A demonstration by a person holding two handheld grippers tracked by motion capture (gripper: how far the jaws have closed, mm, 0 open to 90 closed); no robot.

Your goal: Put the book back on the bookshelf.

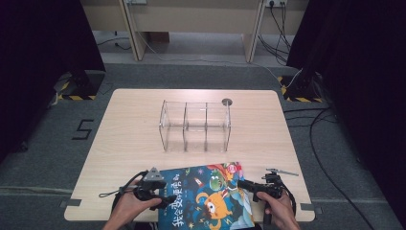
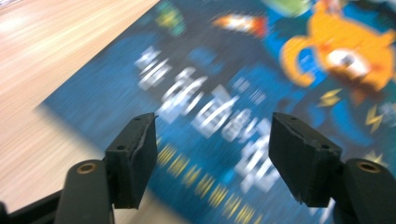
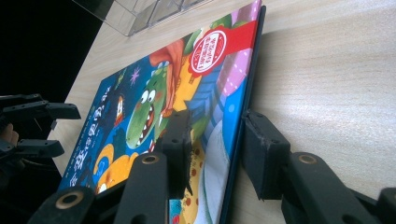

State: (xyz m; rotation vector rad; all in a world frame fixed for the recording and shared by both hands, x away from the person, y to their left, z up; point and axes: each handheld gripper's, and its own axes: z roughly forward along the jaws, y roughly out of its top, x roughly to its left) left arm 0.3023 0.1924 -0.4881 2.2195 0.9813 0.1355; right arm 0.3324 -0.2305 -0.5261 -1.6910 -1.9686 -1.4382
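Gripping the book (image 1: 210, 196) by its right edge, the right gripper (image 3: 212, 149) has 1 jaw on the cover and 1 under the spine side; the right gripper view shows that edge tilted up off the table (image 1: 134, 139), pads pressing on it.

Left gripper (image 2: 212, 158) hovers over the book's left part, jaws about half open with nothing between them. The picture there is blurred, so contact with the cover cannot be told. In the high view it sits at the book's left edge, held low.

Book lies at the near edge of the table, between both hands, cover up. Clear organizer (image 1: 195, 125) with 3 slots stands mid-table, well apart from the book and empty.

Step in hand, as judged: lifting the book, right side secured, left side not yet.

Next move likely calls for the left jaws to close on the left edge, then both hands to raise the book, turn it upright and carry it forward to a slot. Risk: a 1-sided grip lets the cover sag or slip.
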